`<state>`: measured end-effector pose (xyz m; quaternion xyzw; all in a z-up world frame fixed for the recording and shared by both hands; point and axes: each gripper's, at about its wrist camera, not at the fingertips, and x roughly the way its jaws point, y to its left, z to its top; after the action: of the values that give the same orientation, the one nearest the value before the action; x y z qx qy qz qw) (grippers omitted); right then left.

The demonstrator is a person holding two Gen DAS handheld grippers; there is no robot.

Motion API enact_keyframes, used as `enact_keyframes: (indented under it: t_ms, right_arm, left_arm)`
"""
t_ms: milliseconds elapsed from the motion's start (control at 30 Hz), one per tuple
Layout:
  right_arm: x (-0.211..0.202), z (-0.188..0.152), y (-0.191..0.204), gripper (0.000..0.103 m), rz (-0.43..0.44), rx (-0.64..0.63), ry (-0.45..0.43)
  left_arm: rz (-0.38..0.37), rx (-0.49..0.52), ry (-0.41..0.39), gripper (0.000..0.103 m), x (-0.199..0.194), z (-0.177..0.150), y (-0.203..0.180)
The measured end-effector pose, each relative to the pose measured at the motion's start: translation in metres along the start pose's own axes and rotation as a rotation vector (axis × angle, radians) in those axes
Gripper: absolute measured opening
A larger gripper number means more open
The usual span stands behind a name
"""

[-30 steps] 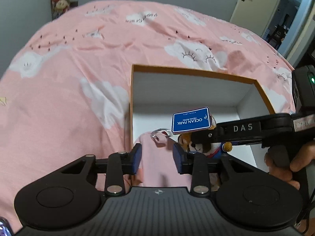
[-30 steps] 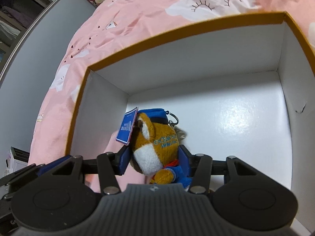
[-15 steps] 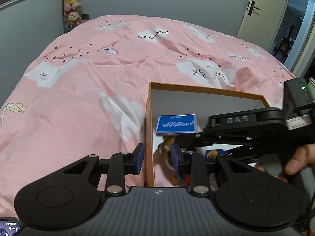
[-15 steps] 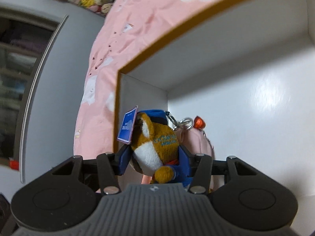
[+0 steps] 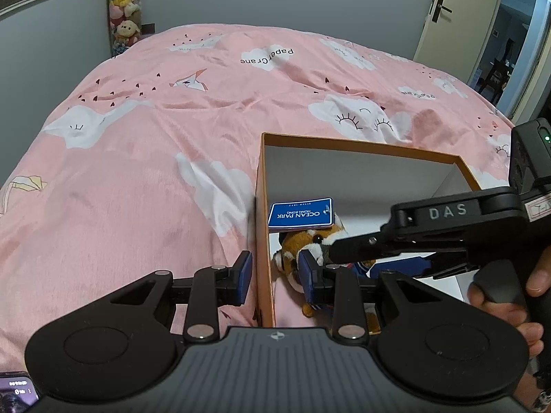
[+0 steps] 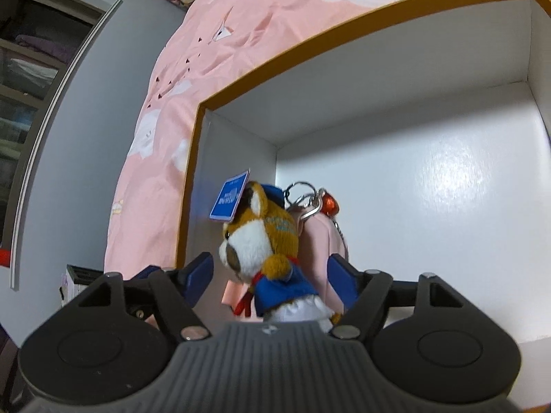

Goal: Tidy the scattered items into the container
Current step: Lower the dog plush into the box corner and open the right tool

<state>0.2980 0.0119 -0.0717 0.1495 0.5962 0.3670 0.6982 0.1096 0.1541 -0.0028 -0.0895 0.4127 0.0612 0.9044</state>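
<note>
Right gripper point(image 6: 270, 270): jaws opening, pads standing clear on either side of the plush toy point(image 6: 267, 241), which sits released between them. The toy, a brown-and-white animal in a blue outfit with a blue card tag point(image 6: 230, 199), rests in the near left corner of the box point(image 6: 361, 44), against a pink pouch point(image 6: 323, 241) fitted with a metal key ring. The box, orange outside and white inside, lies on the pink bedspread point(image 5: 137, 172).

Left gripper point(image 5: 273, 275): jaws partly parted, straddling the left wall of the box point(image 5: 263, 206) at its near end; whether the pads press on the wall cannot be told. In the left wrist view the right gripper point(image 5: 347, 244) reaches in from the right over the toy point(image 5: 303, 244), a hand point(image 5: 509, 303) on its handle.
</note>
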Motion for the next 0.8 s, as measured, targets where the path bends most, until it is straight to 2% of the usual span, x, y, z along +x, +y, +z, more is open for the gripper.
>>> enact_keyframes:
  t_ms: [133, 233, 300, 333, 433, 567, 667, 800]
  right_arm:
    - [-0.001, -0.009, 0.013, 0.073, -0.033, -0.125, 0.01]
    - [0.007, -0.013, 0.024, 0.051, -0.078, -0.216, 0.024]
    - [0.011, -0.013, 0.024, 0.041, -0.1, -0.226, 0.028]
    - [0.012, -0.012, 0.021, 0.032, -0.095, -0.209, 0.026]
    - [0.01, -0.004, 0.005, 0.026, 0.004, -0.045, 0.016]
    - [0.01, 0.002, -0.011, 0.026, 0.115, 0.137, 0.006]
    - [0.019, -0.006, -0.017, 0.026, 0.106, 0.185, 0.045]
    - [0.032, -0.012, -0.019, 0.026, 0.067, 0.167, 0.076]
  left_arm:
    - [0.003, 0.008, -0.001, 0.034, -0.002, -0.001, -0.001]
    - [0.006, 0.009, 0.002, 0.034, -0.001, -0.002, -0.001]
    - [0.012, 0.009, 0.005, 0.034, -0.001, -0.003, 0.0]
    - [0.014, 0.009, 0.006, 0.034, 0.0, -0.004, 0.001]
    - [0.014, 0.0, 0.008, 0.034, 0.0, -0.004, 0.003]
    - [0.013, -0.004, 0.007, 0.034, 0.0, -0.003, 0.005]
    - [0.013, -0.004, 0.014, 0.034, 0.002, -0.003, 0.005]
    - [0.021, 0.006, 0.024, 0.034, 0.005, -0.006, 0.003]
